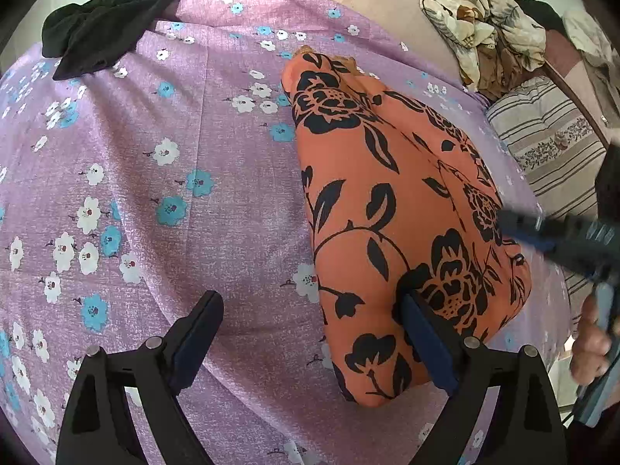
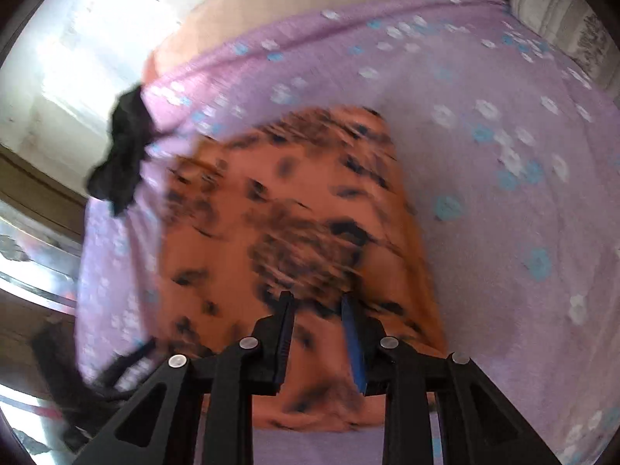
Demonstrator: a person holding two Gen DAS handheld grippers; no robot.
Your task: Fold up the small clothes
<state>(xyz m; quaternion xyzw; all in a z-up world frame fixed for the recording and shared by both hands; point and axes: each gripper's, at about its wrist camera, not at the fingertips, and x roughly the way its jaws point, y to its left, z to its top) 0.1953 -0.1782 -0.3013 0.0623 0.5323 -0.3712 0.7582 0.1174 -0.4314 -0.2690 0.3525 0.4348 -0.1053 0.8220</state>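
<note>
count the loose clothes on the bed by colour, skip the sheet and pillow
orange floral garment: 1
black garment: 1
cream and brown patterned pile: 1, though it may hold more than one piece
total: 3

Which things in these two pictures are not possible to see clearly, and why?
- Right wrist view: the orange garment is smeared by motion blur, so its print and folds cannot be read.
- Left wrist view: the right gripper is blurred and cut by the edge; its jaws are unreadable there.
- Left wrist view: the black cloth is bunched, its type unclear.
</note>
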